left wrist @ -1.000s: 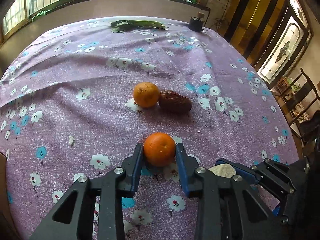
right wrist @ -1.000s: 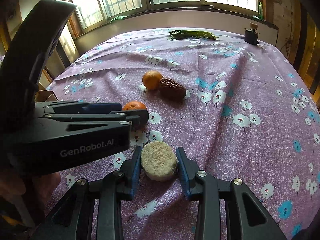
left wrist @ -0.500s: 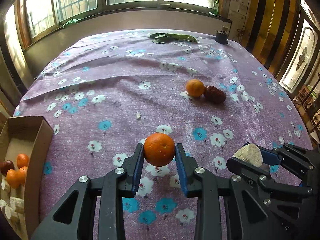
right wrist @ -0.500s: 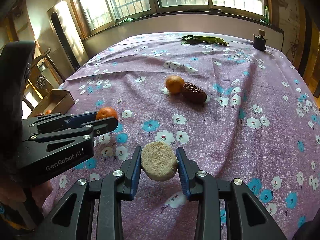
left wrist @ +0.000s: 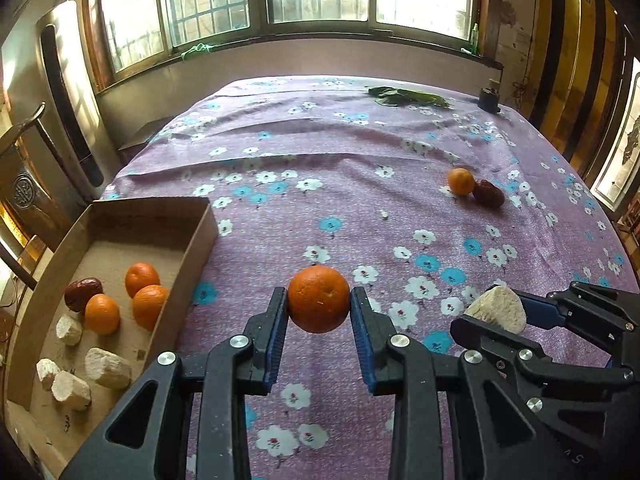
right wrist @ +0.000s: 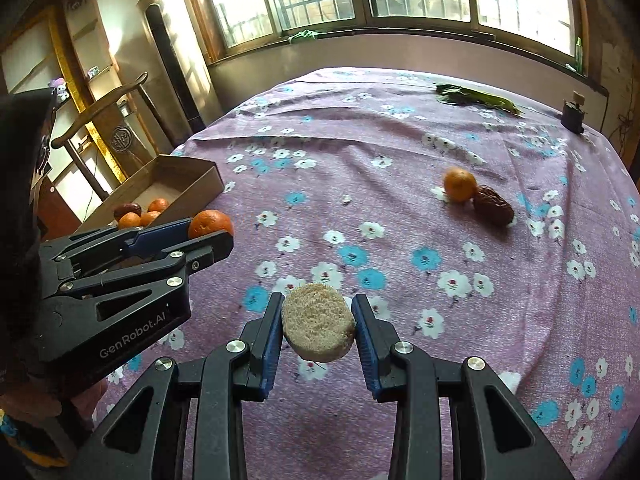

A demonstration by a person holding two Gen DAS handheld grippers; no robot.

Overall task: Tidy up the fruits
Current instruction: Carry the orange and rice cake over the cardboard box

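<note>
Orange [left wrist: 319, 298] clamped between left gripper [left wrist: 319, 308] pads.

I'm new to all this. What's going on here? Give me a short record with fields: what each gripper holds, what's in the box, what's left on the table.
left gripper: shut on the orange
right gripper: shut on the pale round slice
cardboard box: three oranges, one dark red date, four pale chunks
loose on tablecloth: small orange touching a brown date
far edge: green leaves, small dark jar
</note>
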